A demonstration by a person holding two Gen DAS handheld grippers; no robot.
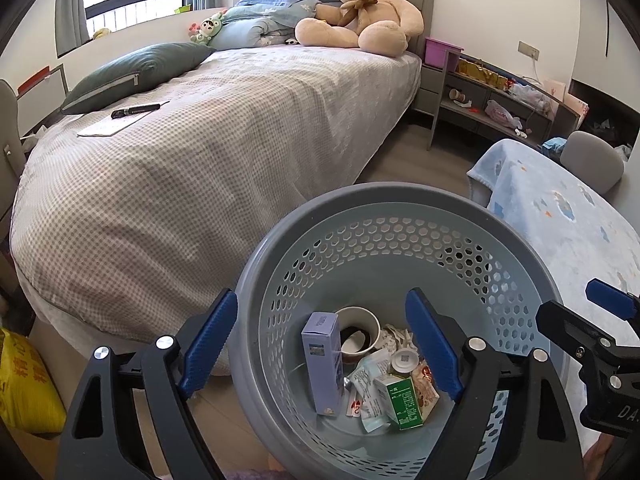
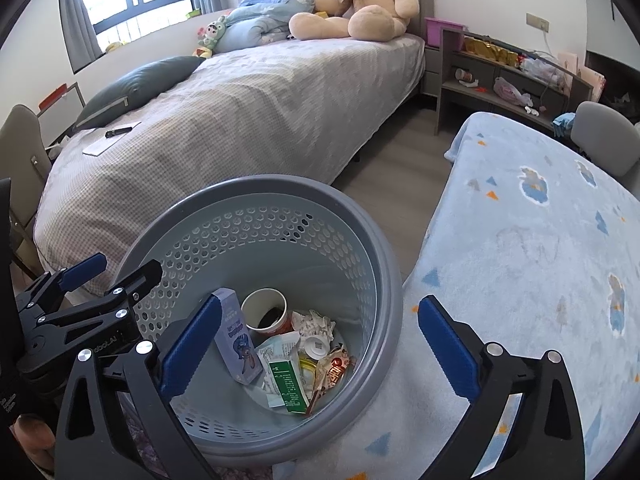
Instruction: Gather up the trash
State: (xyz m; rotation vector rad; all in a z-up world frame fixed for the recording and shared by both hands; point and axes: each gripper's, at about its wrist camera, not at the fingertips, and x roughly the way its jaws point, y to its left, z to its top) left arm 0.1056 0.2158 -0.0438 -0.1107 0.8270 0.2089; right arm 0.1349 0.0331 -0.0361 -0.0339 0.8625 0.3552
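Now we hold both tools over the grey basket (image 1: 400,208), which sits on the floor between the bed (image 1: 200,152) and a blue blanket (image 2: 540,240); the left gripper (image 1: 320,344) and the right gripper (image 2: 316,344) both stand wide with nothing between their pads. The trash lies at the bottom of the basket: a pale purple carton (image 1: 322,364) leaning upright, a paper cup (image 1: 358,334), a green carton (image 1: 404,402), a white cap (image 1: 404,361), crumpled paper (image 2: 314,326) and some wrappers. By our reckoning the dropping step looks finished, so we would lift both tools straight up, keeping the fingers off the rim so the basket does not tip, and then scan the room for anything left. The purple carton shows a cartoon figure and the green one has lines of small print, but none of the writing can be read.
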